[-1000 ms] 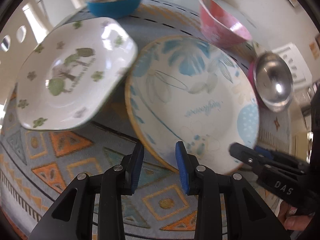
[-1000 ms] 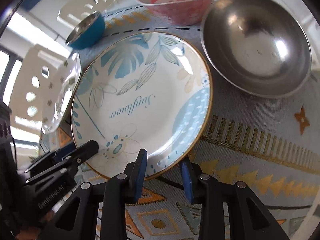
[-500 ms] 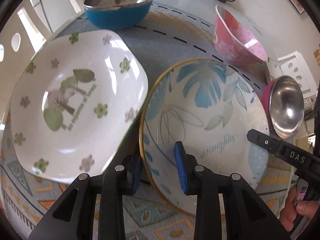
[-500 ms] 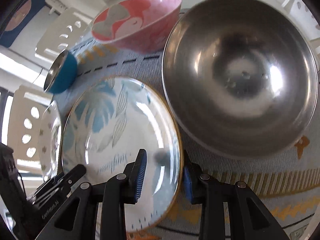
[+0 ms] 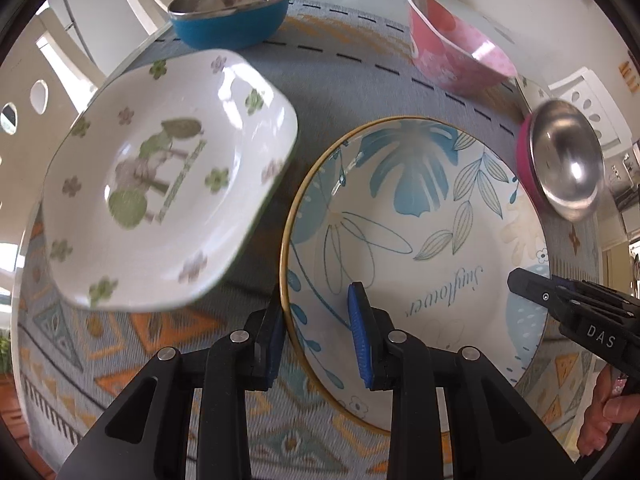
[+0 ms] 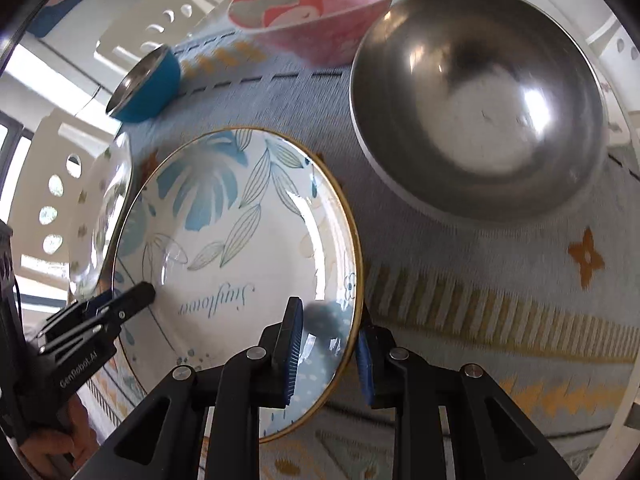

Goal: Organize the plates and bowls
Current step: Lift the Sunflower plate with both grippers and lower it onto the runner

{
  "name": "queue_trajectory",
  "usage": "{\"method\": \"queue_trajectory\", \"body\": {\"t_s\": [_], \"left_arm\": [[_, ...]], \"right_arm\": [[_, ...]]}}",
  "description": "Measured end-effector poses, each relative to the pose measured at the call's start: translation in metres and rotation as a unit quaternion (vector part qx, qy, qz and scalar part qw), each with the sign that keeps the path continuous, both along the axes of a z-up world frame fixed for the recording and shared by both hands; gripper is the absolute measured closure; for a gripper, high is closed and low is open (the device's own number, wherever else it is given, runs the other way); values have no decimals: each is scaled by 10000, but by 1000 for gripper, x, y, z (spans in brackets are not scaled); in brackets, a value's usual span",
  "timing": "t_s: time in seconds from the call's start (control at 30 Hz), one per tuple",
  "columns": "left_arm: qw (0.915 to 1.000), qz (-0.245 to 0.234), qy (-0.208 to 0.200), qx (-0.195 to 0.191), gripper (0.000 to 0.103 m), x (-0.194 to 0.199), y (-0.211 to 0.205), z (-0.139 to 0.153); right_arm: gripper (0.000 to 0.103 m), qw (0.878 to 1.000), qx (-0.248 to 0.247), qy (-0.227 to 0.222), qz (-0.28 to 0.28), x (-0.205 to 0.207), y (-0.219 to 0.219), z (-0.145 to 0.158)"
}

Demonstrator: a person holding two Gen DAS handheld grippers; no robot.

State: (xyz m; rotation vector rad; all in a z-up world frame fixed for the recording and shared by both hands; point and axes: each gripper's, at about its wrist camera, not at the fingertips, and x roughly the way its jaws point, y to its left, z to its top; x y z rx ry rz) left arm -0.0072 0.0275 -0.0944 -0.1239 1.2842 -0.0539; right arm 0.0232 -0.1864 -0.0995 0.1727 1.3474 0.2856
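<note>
A round blue-leaf "Sunflower" plate (image 5: 420, 240) with a gold rim lies between both grippers. My left gripper (image 5: 318, 334) straddles its left rim, one pad under and one pad on the plate face. My right gripper (image 6: 328, 344) straddles its right rim the same way (image 6: 240, 240). Both still show a gap around the rim. A white square plate (image 5: 160, 184) with green flowers sits to the left, beside the round plate.
A blue steel-lined bowl (image 5: 230, 12) and a pink bowl (image 5: 456, 52) stand at the back of the patterned cloth (image 5: 352, 80). A large steel bowl (image 6: 480, 100) sits right of the round plate. White chairs stand behind the table.
Both grippers moved forward onto the round plate's opposite rims. The plate's right side now looks tilted up in the right wrist view.
</note>
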Motion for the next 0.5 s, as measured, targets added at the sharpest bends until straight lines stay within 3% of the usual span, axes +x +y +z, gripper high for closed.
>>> {"method": "queue_trajectory", "body": {"t_s": [0.5], "left_arm": [[9993,290,173,150,75,-87,-11,3]], "right_arm": [[79,9990,0,116,443,-85,-9,-1]]}}
